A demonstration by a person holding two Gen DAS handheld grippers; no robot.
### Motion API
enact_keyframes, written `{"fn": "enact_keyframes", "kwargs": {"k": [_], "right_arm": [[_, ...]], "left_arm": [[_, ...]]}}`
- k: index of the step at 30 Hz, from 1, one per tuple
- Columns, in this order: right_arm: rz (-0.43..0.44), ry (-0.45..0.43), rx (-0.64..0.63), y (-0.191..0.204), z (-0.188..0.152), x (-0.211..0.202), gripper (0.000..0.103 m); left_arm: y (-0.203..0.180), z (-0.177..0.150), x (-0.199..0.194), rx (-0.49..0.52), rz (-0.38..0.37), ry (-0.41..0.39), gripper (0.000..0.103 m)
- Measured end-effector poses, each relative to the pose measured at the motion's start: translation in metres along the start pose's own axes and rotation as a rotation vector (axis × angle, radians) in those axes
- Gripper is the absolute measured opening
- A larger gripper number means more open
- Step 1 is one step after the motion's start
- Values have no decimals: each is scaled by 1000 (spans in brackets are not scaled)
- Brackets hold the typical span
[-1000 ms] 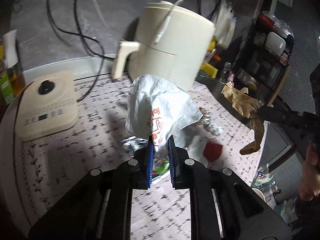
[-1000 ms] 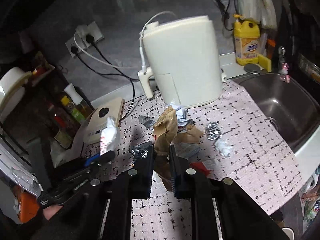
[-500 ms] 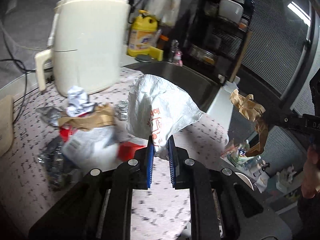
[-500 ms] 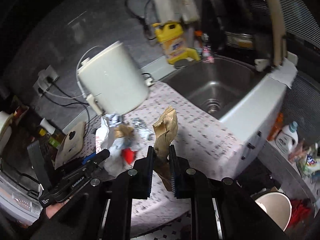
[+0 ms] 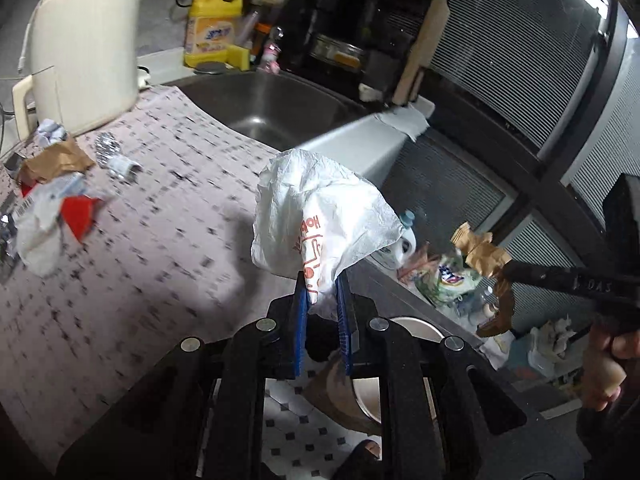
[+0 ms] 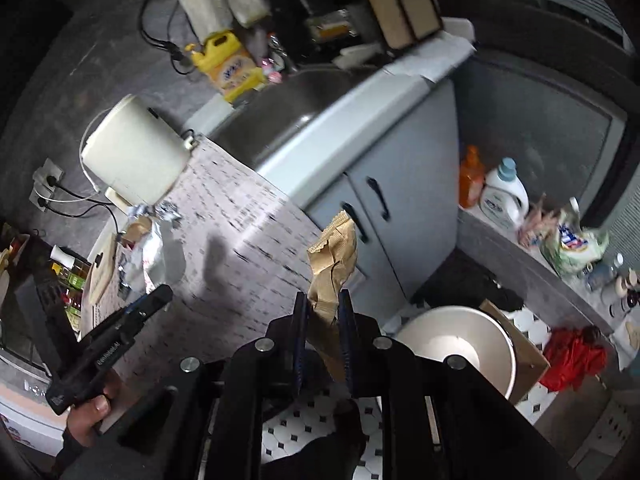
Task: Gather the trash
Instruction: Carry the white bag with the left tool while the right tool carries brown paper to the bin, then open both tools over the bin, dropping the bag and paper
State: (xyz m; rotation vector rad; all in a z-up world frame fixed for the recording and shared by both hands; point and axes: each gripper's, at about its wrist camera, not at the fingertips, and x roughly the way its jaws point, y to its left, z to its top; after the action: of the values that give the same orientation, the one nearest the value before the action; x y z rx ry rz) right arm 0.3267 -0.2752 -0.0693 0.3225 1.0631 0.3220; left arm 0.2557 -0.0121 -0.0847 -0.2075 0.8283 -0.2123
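The left gripper (image 5: 323, 292) had its fingers clenched on a white wrapper (image 5: 316, 216), held past the worktop's (image 5: 160, 216) front edge. The right gripper (image 6: 323, 308) had its fingers clenched on a brown paper bag (image 6: 334, 264), held off the worktop's front corner, above the tiled floor (image 6: 296, 432) near a cream bin (image 6: 456, 344). More trash (image 5: 52, 196) lay at the worktop's back left, beside the kettle (image 5: 84, 48). The sink (image 5: 272, 108) sat at its far end.
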Motion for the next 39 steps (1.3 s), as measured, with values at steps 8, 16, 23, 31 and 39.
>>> {"fn": "enact_keyframes", "kwargs": {"k": [8, 16, 23, 31, 39], "right_arm": [[-3, 143, 106, -94, -43, 20, 31], [6, 152, 81, -143, -67, 5, 63], [-47, 124, 99, -182, -79, -27, 63], [-81, 73, 116, -195, -77, -52, 64], [-53, 37, 65, -141, -64, -45, 80]], "left_arm": [[-62, -40, 33, 13, 7, 93, 14], [-109, -89, 70, -18, -14, 151, 14], [-144, -103, 102, -5, -73, 198, 21], [-157, -92, 88, 50, -84, 140, 71], [-109, -70, 44, 17, -18, 70, 86]]}}
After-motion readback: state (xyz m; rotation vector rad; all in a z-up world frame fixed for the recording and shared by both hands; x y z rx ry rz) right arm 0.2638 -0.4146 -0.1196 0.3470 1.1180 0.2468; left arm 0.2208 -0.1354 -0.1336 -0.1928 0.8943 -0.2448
